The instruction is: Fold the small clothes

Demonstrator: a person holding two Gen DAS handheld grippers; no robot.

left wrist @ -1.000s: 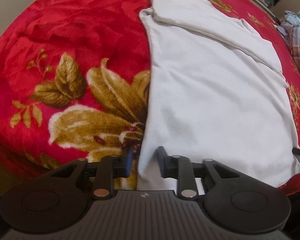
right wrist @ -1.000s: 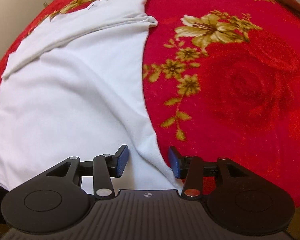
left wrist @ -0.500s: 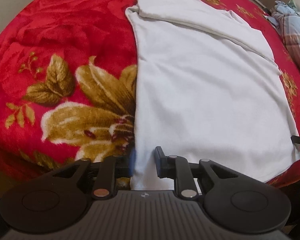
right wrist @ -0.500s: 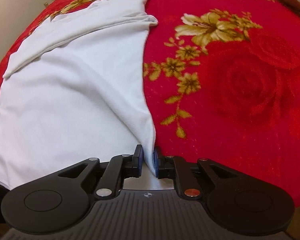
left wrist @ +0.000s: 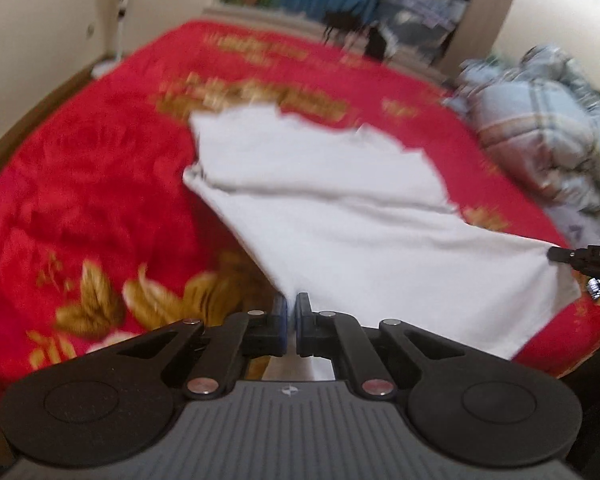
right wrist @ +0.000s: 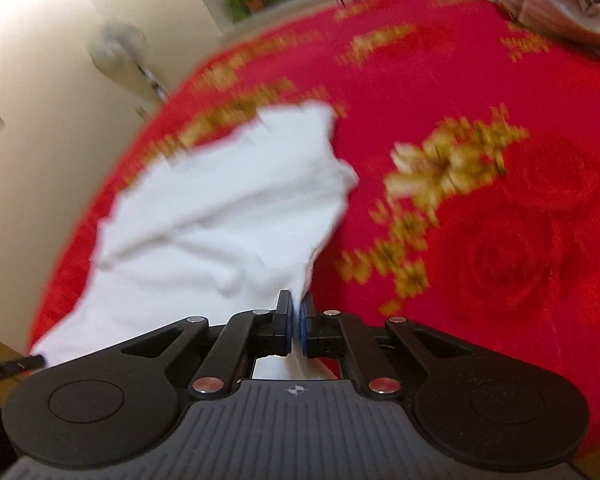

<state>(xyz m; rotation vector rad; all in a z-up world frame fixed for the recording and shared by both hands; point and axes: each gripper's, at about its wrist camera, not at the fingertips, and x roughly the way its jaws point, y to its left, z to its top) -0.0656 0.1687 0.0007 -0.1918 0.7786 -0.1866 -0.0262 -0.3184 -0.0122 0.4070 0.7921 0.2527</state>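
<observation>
A white garment (left wrist: 340, 216) lies on a red floral blanket (left wrist: 80, 184), its far part folded over. My left gripper (left wrist: 291, 320) is shut on the garment's near left corner and holds it raised off the blanket. My right gripper (right wrist: 296, 320) is shut on the near right corner of the garment (right wrist: 220, 220), also raised. The right gripper shows in the left wrist view (left wrist: 580, 258) at the far right edge of the cloth. The left gripper's tip shows in the right wrist view (right wrist: 16, 364) at the lower left. Both views are motion-blurred.
A plaid grey bedding pile (left wrist: 540, 140) sits at the bed's right side. A standing fan (right wrist: 128, 60) is by the cream wall on the left. Blue curtains and a dark chair (left wrist: 356, 36) stand beyond the bed's far end.
Both grippers closed on the garment's near corners and lifted them up off the blanket. The cameras now tilt up, so the room beyond the bed shows.
</observation>
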